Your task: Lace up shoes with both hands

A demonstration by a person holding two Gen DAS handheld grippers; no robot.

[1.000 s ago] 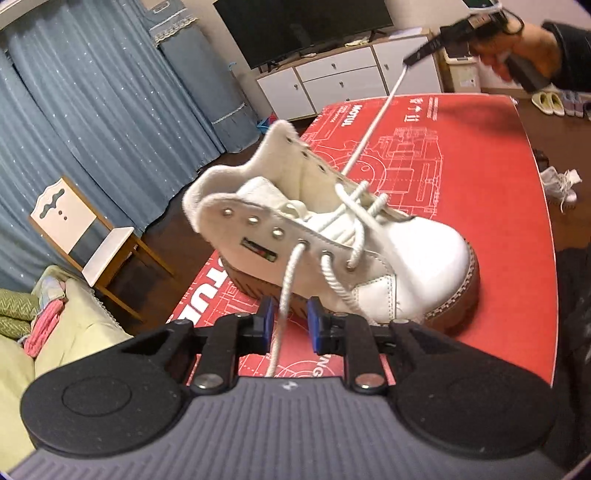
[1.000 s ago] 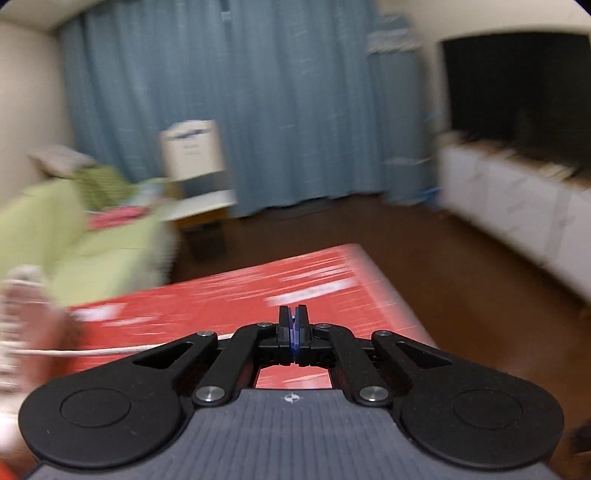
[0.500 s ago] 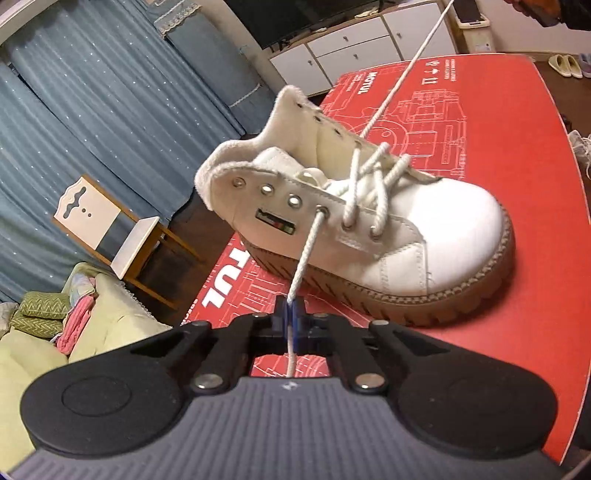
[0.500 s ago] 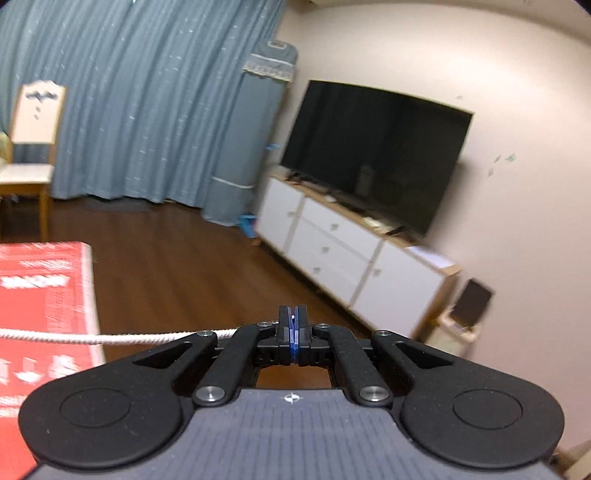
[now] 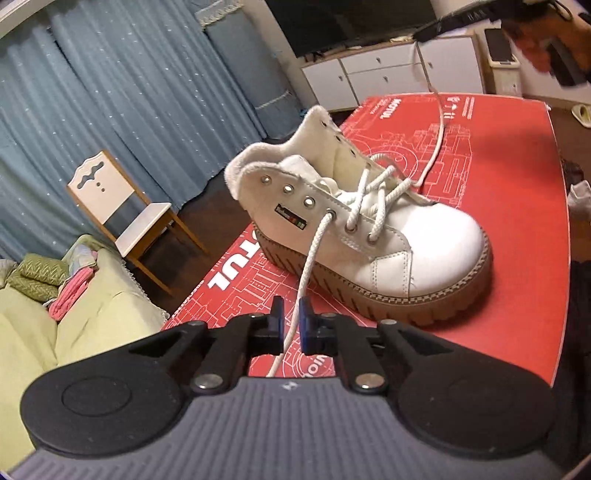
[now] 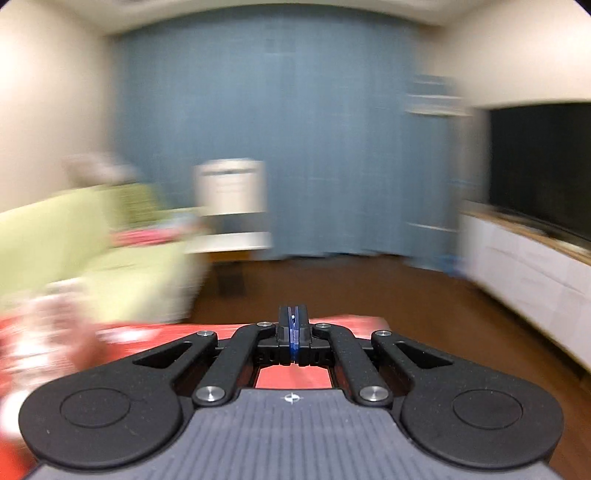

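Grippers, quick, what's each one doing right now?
Left gripper: jaws opening, lace between them, not pinched.
Right gripper: shut on the other lace end.

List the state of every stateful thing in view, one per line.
shoe: upright on the red mat, partly laced, top three near eyelets empty
near lace end: between the left gripper pads, ungripped
far lace end: slack, runs up to the right gripper
left gripper: jaws opening
right gripper: shut

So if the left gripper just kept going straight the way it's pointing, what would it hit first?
Probably the white shoe: the left gripper, jaws opening around the lace, points at the shoe's side near the eyelets. Depth is unclear, so it might first meet the red board.
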